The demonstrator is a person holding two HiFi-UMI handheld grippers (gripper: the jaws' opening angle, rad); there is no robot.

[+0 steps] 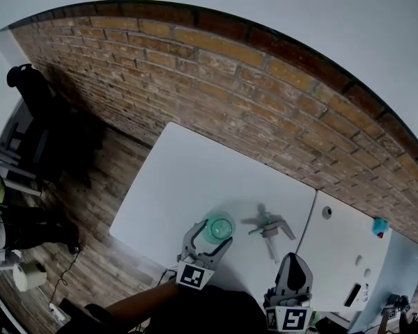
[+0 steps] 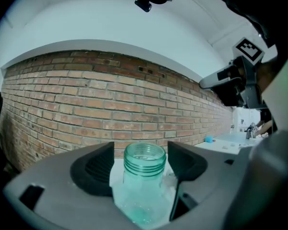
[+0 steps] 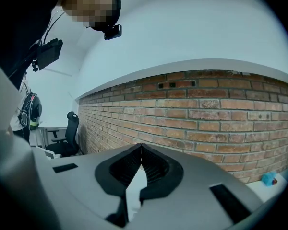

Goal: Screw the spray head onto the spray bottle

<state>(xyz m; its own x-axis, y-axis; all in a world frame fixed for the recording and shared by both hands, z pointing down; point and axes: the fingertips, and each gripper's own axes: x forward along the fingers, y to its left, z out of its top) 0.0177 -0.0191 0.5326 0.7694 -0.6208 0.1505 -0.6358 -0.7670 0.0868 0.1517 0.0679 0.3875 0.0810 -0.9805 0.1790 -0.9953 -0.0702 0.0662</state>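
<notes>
The left gripper (image 1: 211, 234) stands with its jaws wide apart, and the clear, green-tinted spray bottle (image 2: 144, 163) sits upright right between them on the white table (image 1: 188, 179). In the left gripper view the bottle's threaded neck rises in the middle of the gap, open at the top with no head on it. A narrow strip of space shows on either side of the neck, so the dark ribbed pads (image 2: 97, 169) flank it without pressing on it. The lower body of the bottle fills the space deeper between the jaws, close to the gripper's frame. The spray head (image 1: 269, 226) lies on its side on the table, outside the left jaws and off to their right. It is ahead of the tip of the right gripper (image 3: 140, 151) and apart from both grippers. The right gripper's jaws are closed together, their pads meeting at the tip, and nothing is caught between them; only a sliver of the table shows through the gap lower down. A brick wall (image 1: 265, 96) runs along the far edge of the table, beyond both pairs of jaws.
</notes>
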